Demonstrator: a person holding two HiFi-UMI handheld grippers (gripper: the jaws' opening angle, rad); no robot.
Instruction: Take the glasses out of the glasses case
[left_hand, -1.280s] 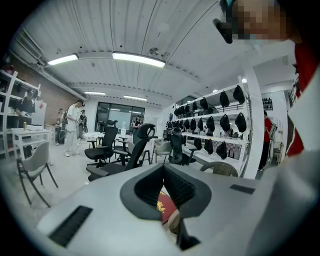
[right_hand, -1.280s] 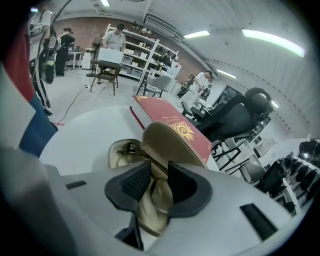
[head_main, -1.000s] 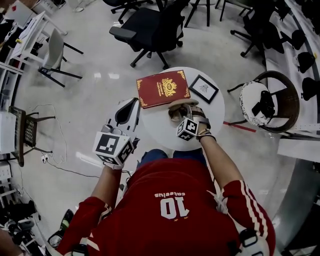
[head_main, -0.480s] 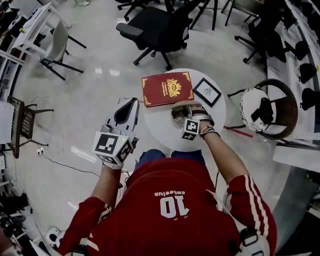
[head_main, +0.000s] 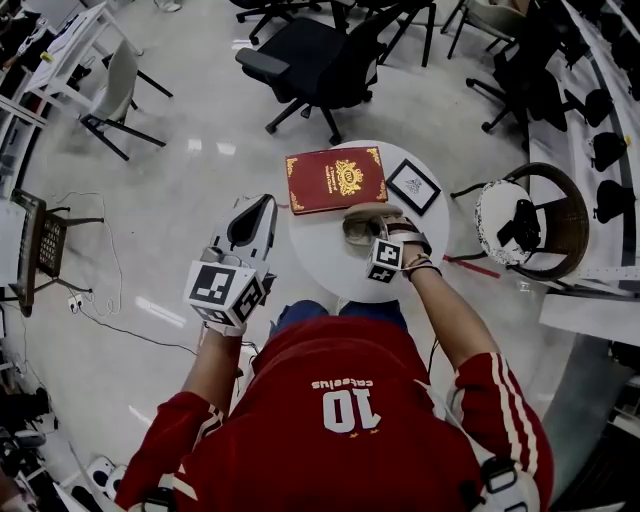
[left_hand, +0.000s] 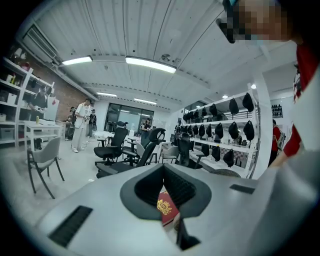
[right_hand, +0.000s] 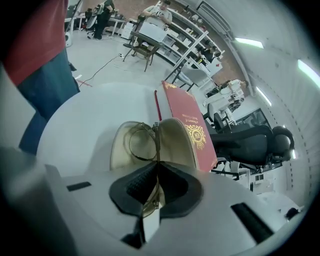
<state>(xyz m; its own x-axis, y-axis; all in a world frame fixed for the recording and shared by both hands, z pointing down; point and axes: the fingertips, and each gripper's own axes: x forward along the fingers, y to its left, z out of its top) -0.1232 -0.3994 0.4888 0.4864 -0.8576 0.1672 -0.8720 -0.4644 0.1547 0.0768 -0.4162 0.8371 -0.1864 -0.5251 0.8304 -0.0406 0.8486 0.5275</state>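
The glasses (right_hand: 144, 143) are thin, shiny gold wire; the glasses case (right_hand: 176, 140) is lined matt cream; at its one o'clock, a smooth gold-embossed red book (right_hand: 192, 127).

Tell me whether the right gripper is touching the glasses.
Touching. In the right gripper view, the right gripper has its jaws pinched together on the thin gold frame of the glasses, at the open case.

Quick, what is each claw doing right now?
Left claw: closed, holding nothing.
Right claw: closed on the glasses, over the open case.
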